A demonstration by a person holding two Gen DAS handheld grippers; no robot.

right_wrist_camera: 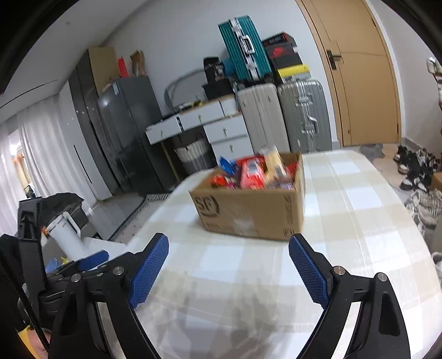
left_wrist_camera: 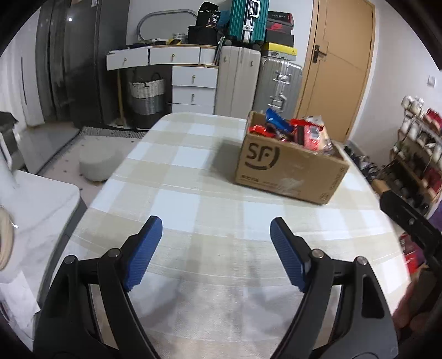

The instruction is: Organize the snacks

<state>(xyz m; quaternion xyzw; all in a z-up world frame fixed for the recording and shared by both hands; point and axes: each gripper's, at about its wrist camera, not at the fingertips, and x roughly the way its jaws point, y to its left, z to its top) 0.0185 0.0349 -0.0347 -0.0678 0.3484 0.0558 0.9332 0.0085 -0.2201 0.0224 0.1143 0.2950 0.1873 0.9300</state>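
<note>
Left wrist view. The left tool hangs over the near end of the tabletop, which is covered in a beige-and-white check cloth. Its blue pads stand wide apart with only bare cloth between them. The cardboard box sits on the tabletop far and to the right, well apart from the tool, printed with a dark logo on its near face. It is full of snacks, mostly red packets with one blue packet at the far left corner. At the right edge a black part of the right tool shows, blurred. Beyond the tabletop: a white drawer unit, a woven basket, two upright pale suitcases, a teal suitcase stacked above, a wooden door.

Right wrist view. The right tool is also over the near tabletop, pads apart, nothing between them. The box lies straight ahead in the middle distance, somewhat blurred, snacks heaped above its rim. The left tool shows at the lower left edge, its blue pad visible. Shoes lie on the floor far right, by the door.
</note>
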